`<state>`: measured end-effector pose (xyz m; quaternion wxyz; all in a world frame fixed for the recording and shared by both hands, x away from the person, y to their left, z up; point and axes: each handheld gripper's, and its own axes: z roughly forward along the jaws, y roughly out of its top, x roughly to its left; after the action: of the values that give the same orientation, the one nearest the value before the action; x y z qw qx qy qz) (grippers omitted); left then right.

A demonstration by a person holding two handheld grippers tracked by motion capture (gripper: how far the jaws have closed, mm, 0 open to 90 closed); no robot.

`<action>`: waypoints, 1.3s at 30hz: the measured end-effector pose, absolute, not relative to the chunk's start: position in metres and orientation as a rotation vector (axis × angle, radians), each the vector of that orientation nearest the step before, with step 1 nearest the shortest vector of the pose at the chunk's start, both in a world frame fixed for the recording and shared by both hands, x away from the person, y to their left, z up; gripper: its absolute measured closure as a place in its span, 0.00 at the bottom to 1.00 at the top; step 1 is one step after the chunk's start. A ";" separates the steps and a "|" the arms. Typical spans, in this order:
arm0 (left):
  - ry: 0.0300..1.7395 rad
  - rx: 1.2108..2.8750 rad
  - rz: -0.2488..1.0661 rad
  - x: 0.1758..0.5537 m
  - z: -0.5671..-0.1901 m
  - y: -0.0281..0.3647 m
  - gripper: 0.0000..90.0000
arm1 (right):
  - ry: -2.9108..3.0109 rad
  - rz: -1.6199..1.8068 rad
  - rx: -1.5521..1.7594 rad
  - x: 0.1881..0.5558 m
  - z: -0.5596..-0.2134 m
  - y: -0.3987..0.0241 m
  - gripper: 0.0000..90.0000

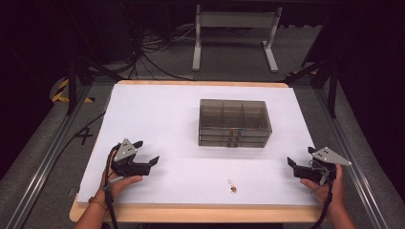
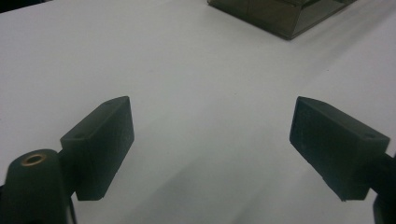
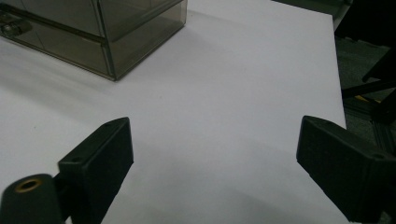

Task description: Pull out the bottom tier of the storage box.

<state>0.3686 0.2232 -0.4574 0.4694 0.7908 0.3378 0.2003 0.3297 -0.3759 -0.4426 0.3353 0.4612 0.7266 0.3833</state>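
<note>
— Smoky translucent plastic is what we see first: the drawer box [image 1: 234,122] sits right of centre in the high view, on the white sheet [image 1: 162,119] that covers the bench [image 1: 191,214]. Can we read any brand or label on it?

— None that we can make out; its walls look plain, and the small fittings on the lower front are too small to tell. What about our claws?

— Our left claw [image 1: 147,152] rests at the lower left of the high view, jaws spread wide with nothing between them. In the left gripper view the two black pads [image 2: 105,140] stand well apart over bare white sheet, and the box corner [image 2: 285,16] peeks in at the top right.

— And our right claw [image 1: 300,159] sits at the lower right of the high view, jaws likewise wide and holding nothing. In the right gripper view the box [image 3: 93,32] fills the upper left, well apart from the pads [image 3: 100,163].

— The small orange-brown trinket [image 1: 232,187]?

— It lies on the sheet at lower centre in the high view, between our two claws, near the front edge and touched by neither. What it is we cannot tell.

— Room to move?

— Wide bare sheet lies left of the box and in front of it. The sheet's right edge runs close beside our right claw, with grey floor [image 3: 364,60] beyond it in the right gripper view.
</note>
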 end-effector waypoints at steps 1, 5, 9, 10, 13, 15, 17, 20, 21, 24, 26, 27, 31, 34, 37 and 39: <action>0.828 1.939 0.491 0.369 -0.457 0.223 0.16 | 1.894 1.007 1.205 0.330 -0.442 -0.377 0.14; 0.821 1.934 0.506 0.367 -0.457 0.223 0.17 | 1.896 1.007 1.218 0.331 -0.442 -0.377 0.17; 0.808 1.953 0.528 0.367 -0.457 0.222 0.18 | 1.897 1.005 1.224 0.331 -0.442 -0.377 0.20; 0.803 1.961 0.532 0.366 -0.457 0.221 0.18 | 1.898 1.005 1.221 0.331 -0.442 -0.377 0.21; 0.784 1.981 0.554 0.365 -0.457 0.218 0.21 | 1.906 0.997 1.214 0.330 -0.442 -0.376 0.23; 0.785 1.988 0.554 0.365 -0.457 0.217 0.22 | 1.912 0.986 1.207 0.330 -0.442 -0.376 0.25; 0.780 1.998 0.554 0.365 -0.457 0.217 0.23 | 1.914 0.983 1.207 0.330 -0.442 -0.375 0.27; 0.782 2.005 0.538 0.367 -0.456 0.216 0.25 | 1.912 0.988 1.206 0.330 -0.442 -0.375 0.30; 0.778 2.007 0.540 0.368 -0.456 0.216 0.25 | 1.907 0.990 1.210 0.330 -0.442 -0.376 0.30; 0.765 1.999 0.537 0.371 -0.452 0.214 0.27 | 1.898 0.997 1.220 0.329 -0.441 -0.376 0.31; 0.765 1.994 0.531 0.372 -0.451 0.214 0.26 | 1.896 0.995 1.227 0.328 -0.441 -0.376 0.31; 0.749 1.995 0.539 0.374 -0.448 0.212 0.26 | 1.894 0.998 1.235 0.326 -0.440 -0.376 0.32; 0.730 1.977 0.531 0.378 -0.441 0.211 0.28 | 1.897 1.000 1.233 0.321 -0.439 -0.375 0.34; 0.704 1.996 0.522 0.381 -0.437 0.206 0.28 | 1.897 1.004 1.241 0.316 -0.435 -0.375 0.36; 0.667 1.995 0.499 0.384 -0.429 0.200 0.30 | 1.894 1.005 1.254 0.313 -0.432 -0.372 0.39; 0.654 2.004 0.497 0.386 -0.426 0.198 0.32 | 1.897 1.002 1.259 0.313 -0.430 -0.369 0.41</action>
<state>0.3856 0.1982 -0.4257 0.4688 0.8173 0.2667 0.2029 0.3127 -0.3691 -0.4296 0.3211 0.4794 0.7222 0.3814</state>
